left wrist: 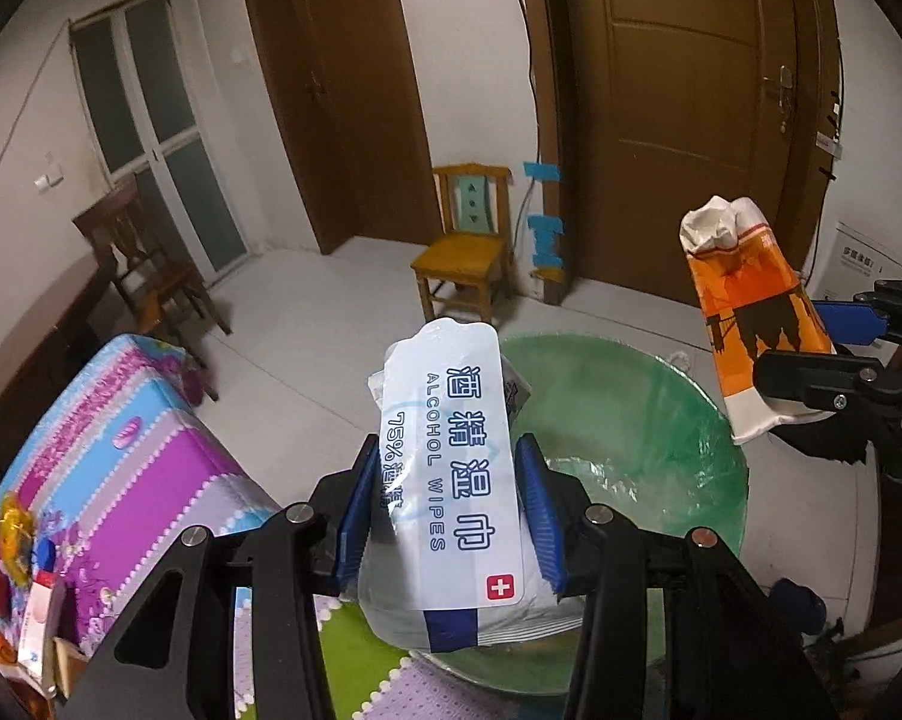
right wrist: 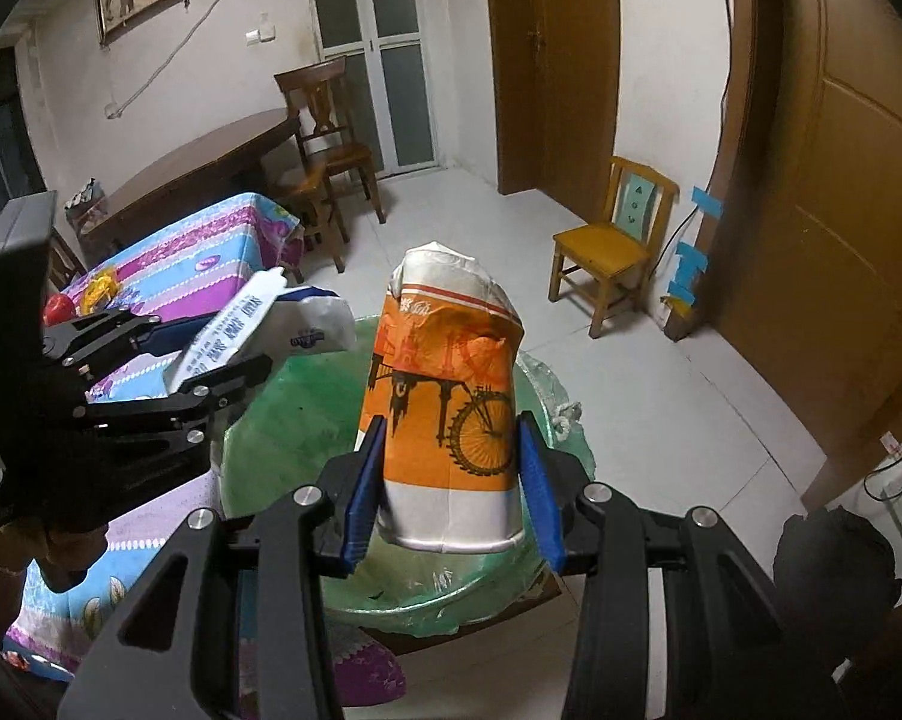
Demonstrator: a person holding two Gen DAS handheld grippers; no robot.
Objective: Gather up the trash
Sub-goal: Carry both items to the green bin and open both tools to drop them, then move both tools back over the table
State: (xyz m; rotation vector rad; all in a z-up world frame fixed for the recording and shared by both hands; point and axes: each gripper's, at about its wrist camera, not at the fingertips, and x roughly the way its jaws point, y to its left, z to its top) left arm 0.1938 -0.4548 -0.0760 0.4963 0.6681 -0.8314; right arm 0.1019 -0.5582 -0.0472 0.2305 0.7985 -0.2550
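Note:
My left gripper (left wrist: 451,510) is shut on a white alcohol wipes pack (left wrist: 451,480) and holds it over the near rim of a bin lined with a green bag (left wrist: 631,420). My right gripper (right wrist: 451,480) is shut on a crushed orange and white paper cup (right wrist: 444,384) with a bicycle print, held above the green-lined bin (right wrist: 294,420). The cup (left wrist: 745,324) and the right gripper (left wrist: 823,354) show at the right of the left wrist view. The wipes pack (right wrist: 258,324) and the left gripper (right wrist: 204,354) show at the left of the right wrist view.
A table with a purple, blue and white cloth (left wrist: 108,450) stands left of the bin, carrying a red fruit (right wrist: 57,306) and small items. A small yellow chair (left wrist: 469,246) stands by the wall near brown doors. A dark wooden table (right wrist: 198,168) and chairs stand behind.

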